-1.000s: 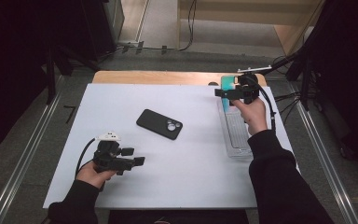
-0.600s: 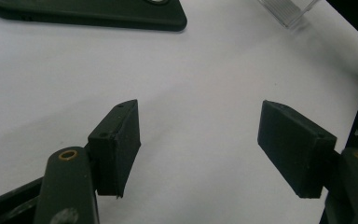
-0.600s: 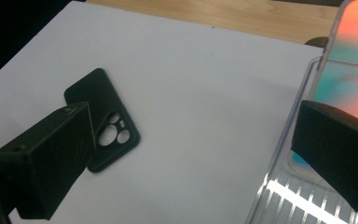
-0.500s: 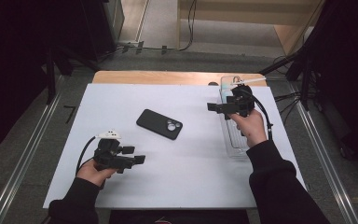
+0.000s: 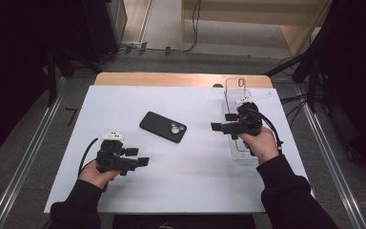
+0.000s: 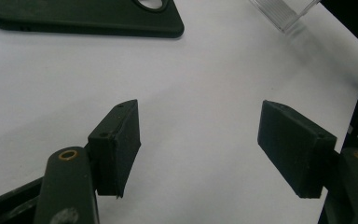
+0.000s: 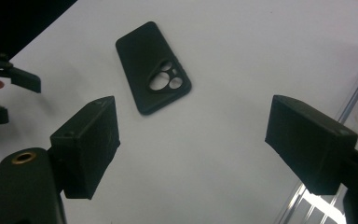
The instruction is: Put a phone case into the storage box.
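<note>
Right gripper [image 5: 221, 122] jaws apart, nothing between them; they have just been closing a little. It hangs over the white table [image 5: 195, 181], right of the black phone case [image 5: 163, 127], pointing toward it. In the right gripper view the case [image 7: 153, 66] sits between and beyond the two pads, well apart from both, camera cutout facing up. Left gripper [image 5: 138, 157] jaws also apart and empty, below-left of the case, held in the left hand [image 5: 97, 174]; in its own view only bare table lies between the pads.

Hard to make out: the left gripper view cuts the case [image 6: 84, 18] off at the top edge, just one long side and part of the cutout visible. The clear plastic tray [image 5: 236, 88], right of the case, is partly covered by the right hand [image 5: 259, 143] and gripper; its contents can't be read. In the left gripper view just a corner of the tray [image 6: 284, 11] shows; in the right gripper view its edge [image 7: 354, 107] is a blurred streak. The left gripper's tips [image 7: 9, 88] appear at the left edge, cropped.

Versus a second ago: the right gripper was farther back over the tray's far end; now it is nearer the case and nearer the person. Left gripper unchanged. Case unchanged.
</note>
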### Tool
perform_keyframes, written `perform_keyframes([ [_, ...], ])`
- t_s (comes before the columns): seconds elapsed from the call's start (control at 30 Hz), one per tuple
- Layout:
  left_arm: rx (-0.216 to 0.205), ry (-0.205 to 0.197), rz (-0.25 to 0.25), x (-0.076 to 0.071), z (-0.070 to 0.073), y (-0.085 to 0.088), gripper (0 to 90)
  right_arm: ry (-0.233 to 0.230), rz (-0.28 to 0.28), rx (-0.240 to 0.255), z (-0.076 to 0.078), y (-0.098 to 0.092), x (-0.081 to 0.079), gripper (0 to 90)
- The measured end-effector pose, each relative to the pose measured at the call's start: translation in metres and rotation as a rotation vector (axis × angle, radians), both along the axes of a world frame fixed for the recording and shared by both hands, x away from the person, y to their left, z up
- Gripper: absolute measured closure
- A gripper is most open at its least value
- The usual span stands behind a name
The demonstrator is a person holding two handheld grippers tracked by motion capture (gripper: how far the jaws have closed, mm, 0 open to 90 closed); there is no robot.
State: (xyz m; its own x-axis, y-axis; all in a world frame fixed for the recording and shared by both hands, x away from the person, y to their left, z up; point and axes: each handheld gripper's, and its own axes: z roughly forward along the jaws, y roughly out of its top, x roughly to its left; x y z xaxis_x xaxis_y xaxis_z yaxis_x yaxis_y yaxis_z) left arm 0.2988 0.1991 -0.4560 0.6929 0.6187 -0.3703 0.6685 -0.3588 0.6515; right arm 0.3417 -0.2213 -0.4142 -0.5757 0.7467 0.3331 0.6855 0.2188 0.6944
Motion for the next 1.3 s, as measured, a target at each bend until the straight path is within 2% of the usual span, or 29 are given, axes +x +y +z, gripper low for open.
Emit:
perform_keyframes([
  [0.1, -0.003, 0.0, 0.002, 0.001, 0.0, 0.0, 29.8, -0.006, 0.015, 0.008, 0.0, 0.0, -0.009, 19.8],
  [0.47, -0.011, 0.005, -0.002, 0.001, 0.001, 0.001, 29.8, -0.006, 0.116, 0.001, -0.013, 0.008, -0.039, 20.4],
  [0.73, -0.016, 0.004, -0.009, 0.0, 0.001, 0.0, 29.8, -0.005, 0.17, -0.002, -0.025, 0.003, -0.061, 20.3],
  [0.93, -0.016, 0.008, -0.017, 0.0, 0.001, 0.0, 29.8, 0.013, 0.175, -0.006, -0.036, -0.004, -0.076, 20.2],
  [1.3, -0.02, 0.011, -0.025, -0.003, 0.002, -0.001, 29.9, 0.054, 0.214, -0.027, -0.058, -0.014, -0.091, 19.9],
])
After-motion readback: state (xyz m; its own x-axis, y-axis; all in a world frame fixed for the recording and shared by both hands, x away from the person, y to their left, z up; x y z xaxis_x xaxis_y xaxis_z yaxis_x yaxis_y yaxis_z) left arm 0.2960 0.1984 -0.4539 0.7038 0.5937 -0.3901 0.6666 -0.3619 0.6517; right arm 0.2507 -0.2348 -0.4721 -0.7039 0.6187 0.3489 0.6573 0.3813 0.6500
